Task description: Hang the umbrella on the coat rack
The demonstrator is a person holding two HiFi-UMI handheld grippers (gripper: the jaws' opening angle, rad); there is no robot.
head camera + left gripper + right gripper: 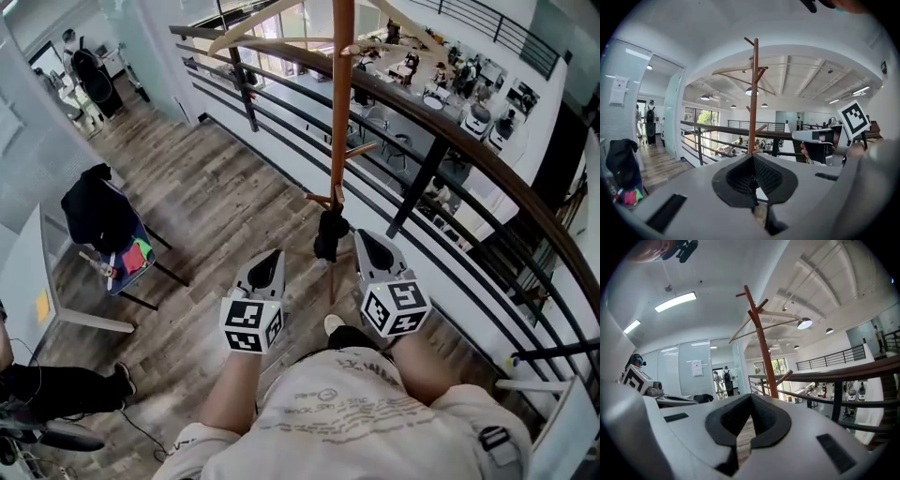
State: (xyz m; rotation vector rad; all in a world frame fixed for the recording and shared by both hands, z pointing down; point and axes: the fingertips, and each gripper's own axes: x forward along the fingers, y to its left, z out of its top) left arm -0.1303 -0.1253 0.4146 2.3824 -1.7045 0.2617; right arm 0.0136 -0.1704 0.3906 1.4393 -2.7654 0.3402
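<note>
Room: we stand on a wooden floor (206,197) beside a railing (418,192).
Head view alone: umbrella (330,234) hanging on the coat rack (342,103).
Grippers: left gripper (269,262), right gripper (373,248), both pressed together, empty.

Coat rack (342,112): brown wooden pole beside railing (441,141).
Umbrella (330,234): black, folded, hanging at low peg.
Left tongs (266,267): left of umbrella.
Right tongs (377,251): right of it.

Head view looks steeply down from above; both gripper views face level toward the shared coat rack (753,93).
</note>
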